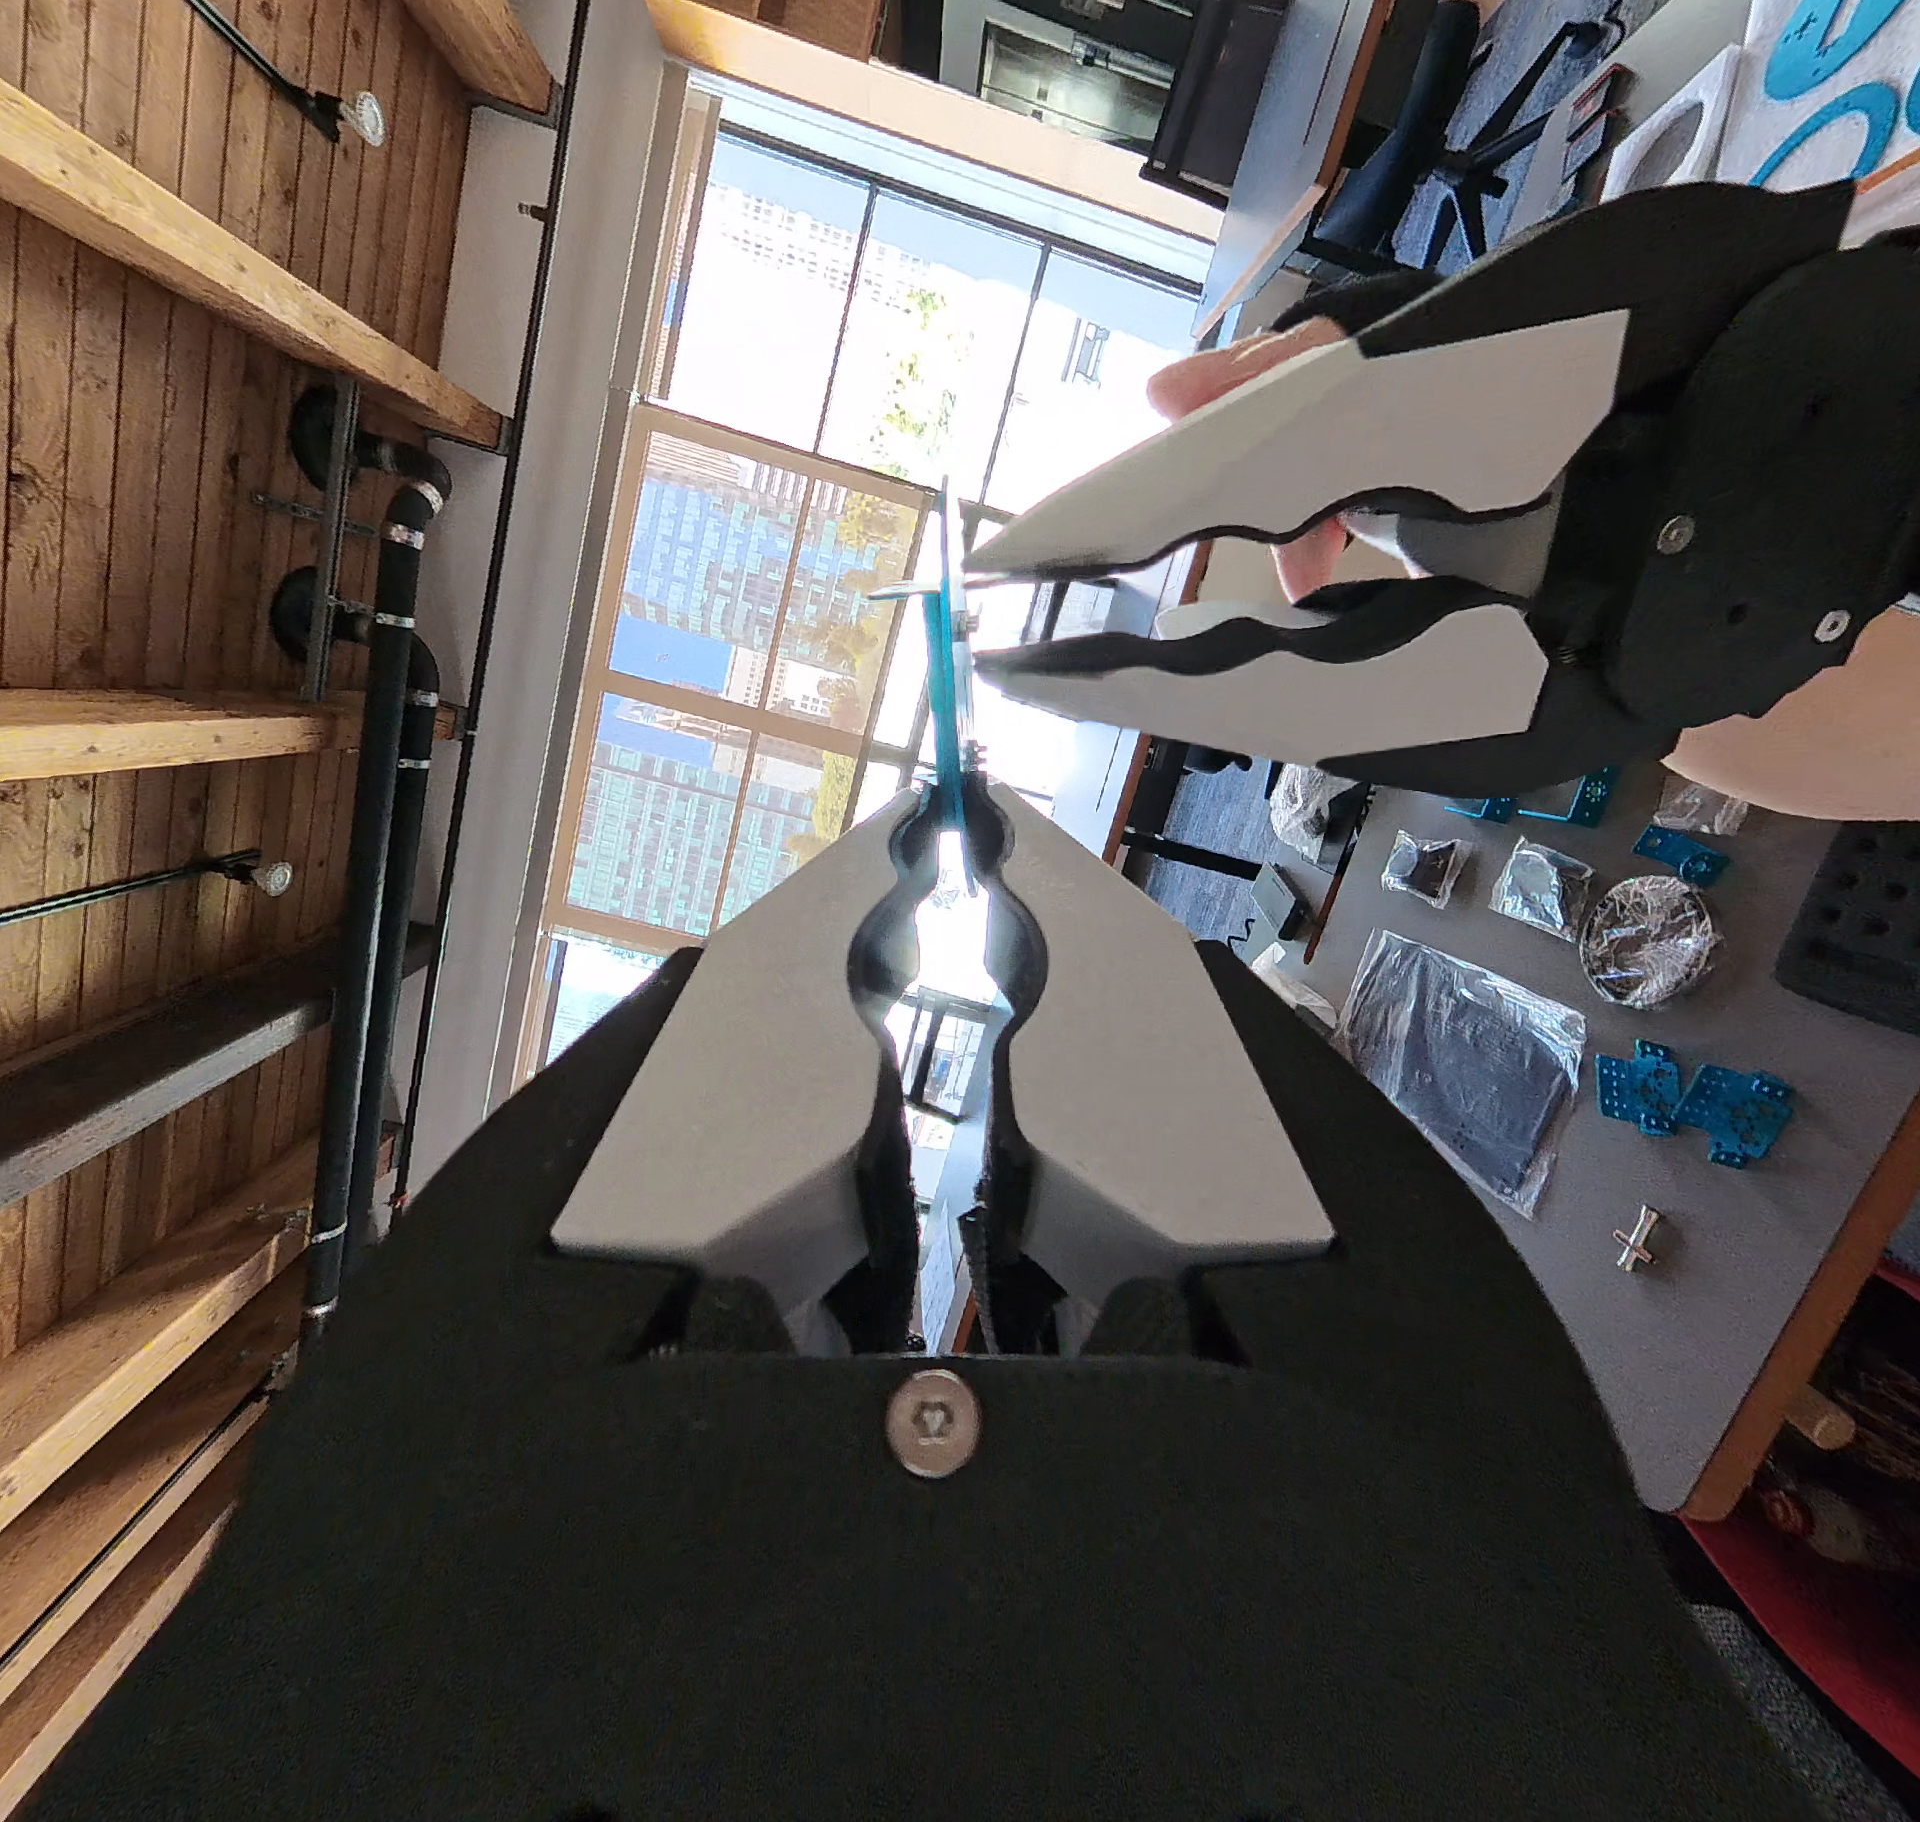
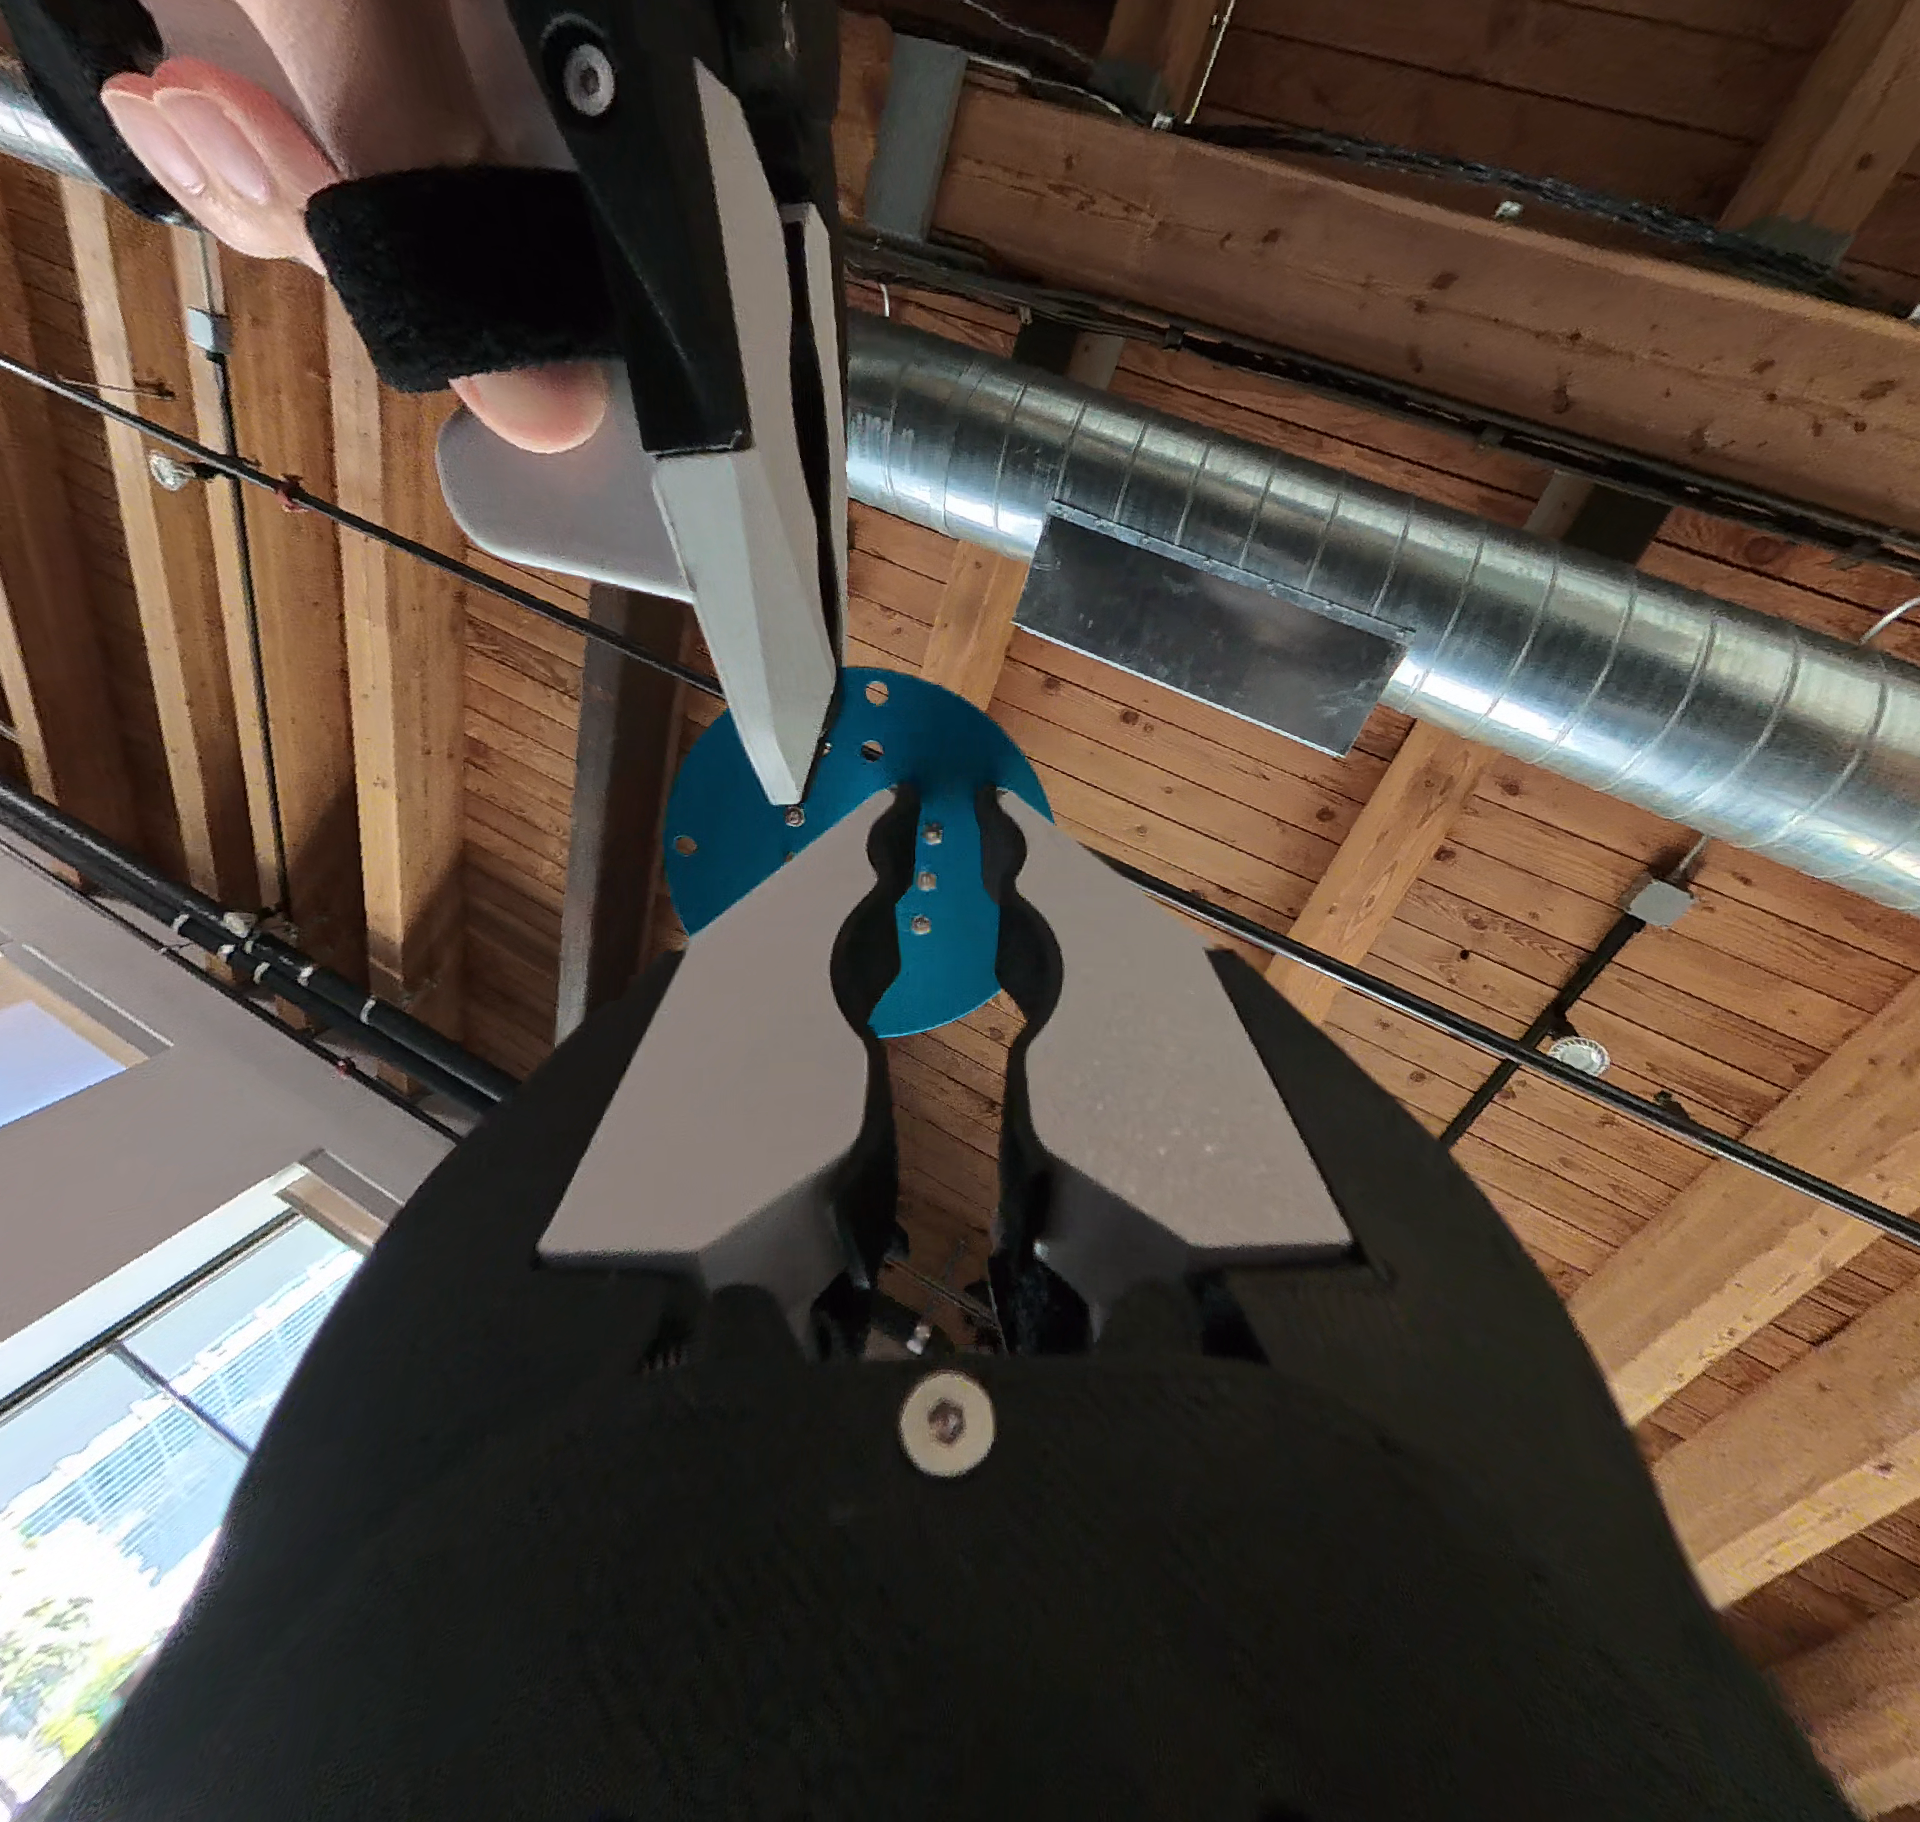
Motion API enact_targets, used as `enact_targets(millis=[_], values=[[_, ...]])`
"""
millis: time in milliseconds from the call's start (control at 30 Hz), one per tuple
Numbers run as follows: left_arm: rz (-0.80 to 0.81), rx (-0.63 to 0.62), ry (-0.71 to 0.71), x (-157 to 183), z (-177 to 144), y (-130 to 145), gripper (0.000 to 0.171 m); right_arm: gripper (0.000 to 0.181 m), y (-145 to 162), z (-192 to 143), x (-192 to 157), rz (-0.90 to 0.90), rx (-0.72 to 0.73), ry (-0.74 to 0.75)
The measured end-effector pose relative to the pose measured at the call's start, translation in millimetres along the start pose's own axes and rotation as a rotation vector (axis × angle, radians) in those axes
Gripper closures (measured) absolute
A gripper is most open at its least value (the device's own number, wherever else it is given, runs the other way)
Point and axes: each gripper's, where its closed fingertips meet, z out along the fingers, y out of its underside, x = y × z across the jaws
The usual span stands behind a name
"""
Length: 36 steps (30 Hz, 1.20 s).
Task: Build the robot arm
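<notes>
A blue round metal plate with holes (image 2: 727, 827) is held up in the air. It shows edge-on in the left wrist view (image 1: 948, 671). My left gripper (image 1: 954, 804) is shut on the plate's edge, and it also shows in the right wrist view (image 2: 802, 790), coming down from above with a person's hand on it. My right gripper (image 2: 943, 798) points at the plate's face with its jaws a narrow gap apart. In the left wrist view its tips (image 1: 972, 617) sit at the plate, beside a small silver screw (image 1: 902, 589) that pokes through it.
A grey table (image 1: 1704, 1357) lies at the right with blue brackets (image 1: 1694, 1097), bagged parts (image 1: 1465, 1055), a black foam tray (image 1: 1860, 925) and a small metal cross tool (image 1: 1635, 1236). Windows (image 1: 790, 567), wooden ceiling beams and a silver duct (image 2: 1351, 546) are behind. Left and right tips are no more than a few centimetres apart.
</notes>
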Motion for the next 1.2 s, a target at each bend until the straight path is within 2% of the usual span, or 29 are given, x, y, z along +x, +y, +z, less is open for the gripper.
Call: enact_targets(millis=[133, 267, 700, 867, 1200], values=[[0.000, 0.005, -0.005, -1, -1, -1, 0.168, 0.171, 8, 1, -4, 0.017, -0.041, -0.016], [0.007, 0.005, -0.007, 0, -1, 0, 0.168, 0.179, 7, 0, -3, 0.041, -0.036, -0.017], [0.009, 0.047, -0.020, 3, -3, -9, 0.168, 0.179, 3, -2, 4, 0.123, -0.008, 0.041], [0.039, 0.075, -0.052, 3, -3, -11, 0.168, 0.180, 3, -2, 8, 0.323, 0.032, 0.049], [0.116, 0.087, -0.138, -3, 8, -12, 0.168, 0.180, 16, 2, 11, 0.879, 0.112, 0.114]])
